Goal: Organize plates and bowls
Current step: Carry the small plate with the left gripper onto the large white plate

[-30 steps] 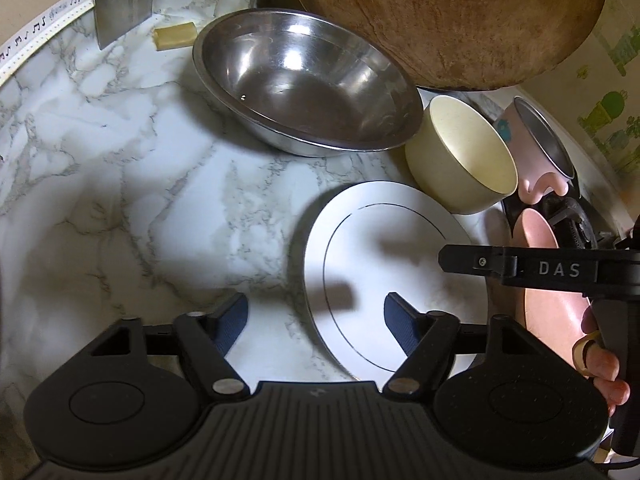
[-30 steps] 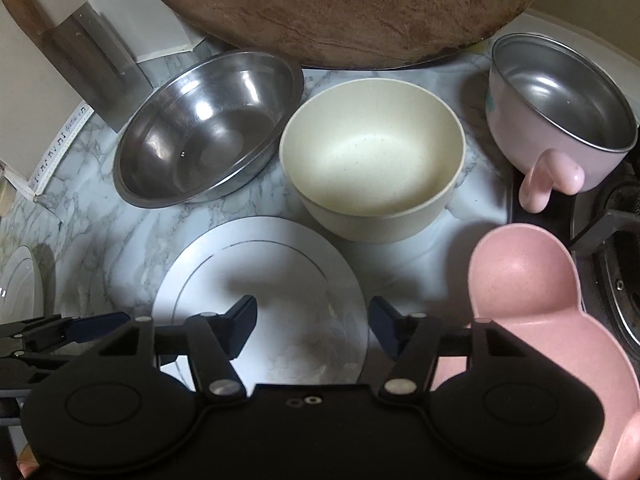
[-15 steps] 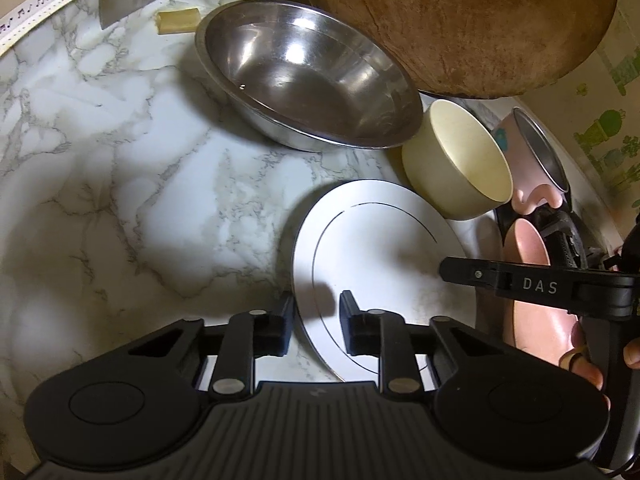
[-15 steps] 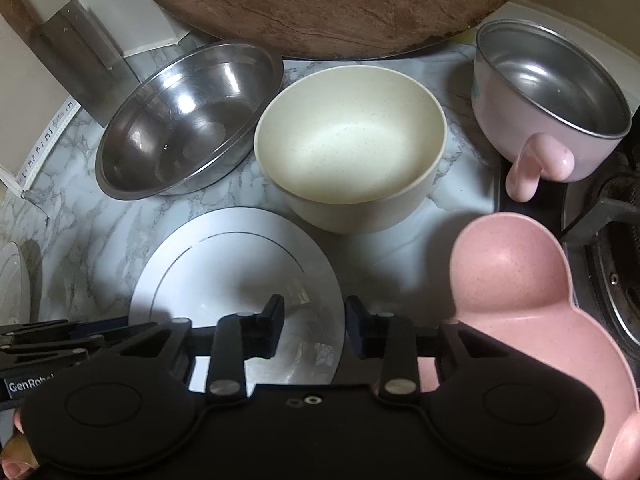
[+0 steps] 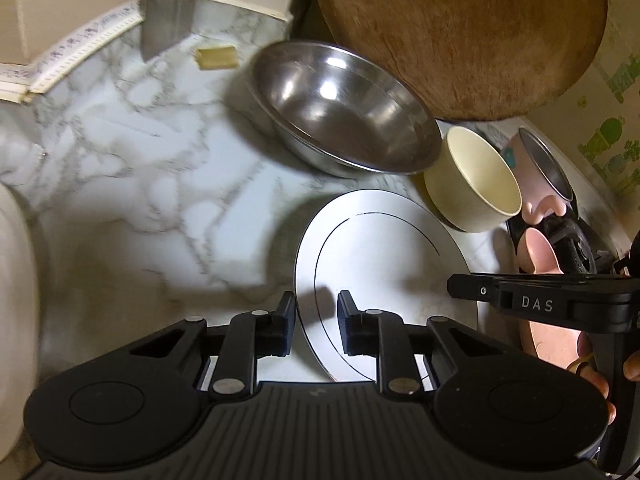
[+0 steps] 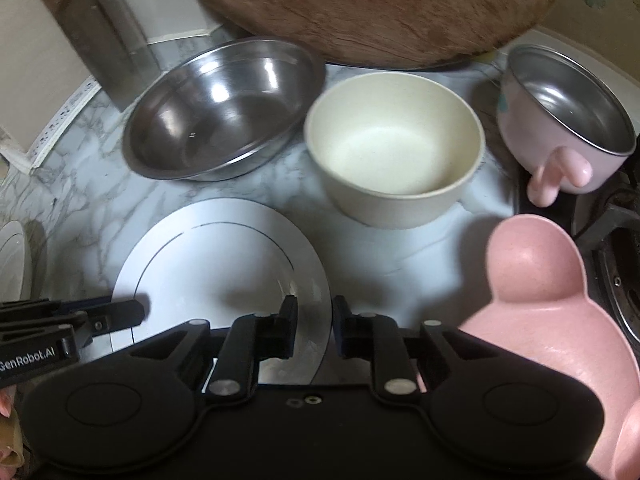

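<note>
A white plate [image 5: 380,264] [image 6: 224,264] lies on the marble counter. My left gripper [image 5: 317,320] straddles the plate's left rim with its jaws narrow, one pad outside the edge and one over the plate. My right gripper [image 6: 316,320] straddles the opposite rim; its jaws are closing with the rim between them and both pads at it. Each gripper shows in the other's view: the right gripper [image 5: 454,292] and the left gripper [image 6: 136,312]. Behind the plate stand a steel bowl [image 6: 224,116] and a cream bowl [image 6: 396,152].
A pink steel-lined cup with a handle [image 6: 560,120] and a pink ear-shaped dish [image 6: 540,308] sit on the right by a stove burner [image 6: 624,272]. A round wooden board [image 6: 380,8] leans at the back. A cleaver [image 6: 108,60] stands back left. Another white plate [image 6: 12,264] lies far left.
Both grippers went from wide open to narrow around the white plate's opposite rims. Both views have shifted a little over the counter.
</note>
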{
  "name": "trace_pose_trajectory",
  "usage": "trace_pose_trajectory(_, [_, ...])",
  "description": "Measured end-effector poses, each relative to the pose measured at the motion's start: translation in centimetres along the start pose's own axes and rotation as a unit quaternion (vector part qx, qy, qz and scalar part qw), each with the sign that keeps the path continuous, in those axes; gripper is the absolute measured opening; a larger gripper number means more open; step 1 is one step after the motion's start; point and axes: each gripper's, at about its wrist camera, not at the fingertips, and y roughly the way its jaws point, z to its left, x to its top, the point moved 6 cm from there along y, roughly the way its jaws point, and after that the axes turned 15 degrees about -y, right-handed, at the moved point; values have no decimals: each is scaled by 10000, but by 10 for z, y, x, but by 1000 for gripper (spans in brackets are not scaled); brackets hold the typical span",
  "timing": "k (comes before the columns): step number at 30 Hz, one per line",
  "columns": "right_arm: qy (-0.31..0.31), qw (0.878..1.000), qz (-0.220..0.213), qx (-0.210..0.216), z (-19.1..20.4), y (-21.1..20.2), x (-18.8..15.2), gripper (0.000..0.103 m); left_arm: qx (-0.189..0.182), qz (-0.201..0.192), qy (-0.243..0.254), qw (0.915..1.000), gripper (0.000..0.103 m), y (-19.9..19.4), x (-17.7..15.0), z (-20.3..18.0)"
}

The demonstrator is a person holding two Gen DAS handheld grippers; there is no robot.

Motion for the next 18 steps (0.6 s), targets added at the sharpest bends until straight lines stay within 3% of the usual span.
trace_pose_trajectory(7, [-200, 9995, -164, 176, 35, -13, 12, 20, 144, -241, -76, 9996, 21, -35, 7, 26])
trace_pose_trajectory(18, [-701, 9960, -373, 399, 114, -24, 36, 20, 421, -647, -605, 9952, 21, -91, 21, 93])
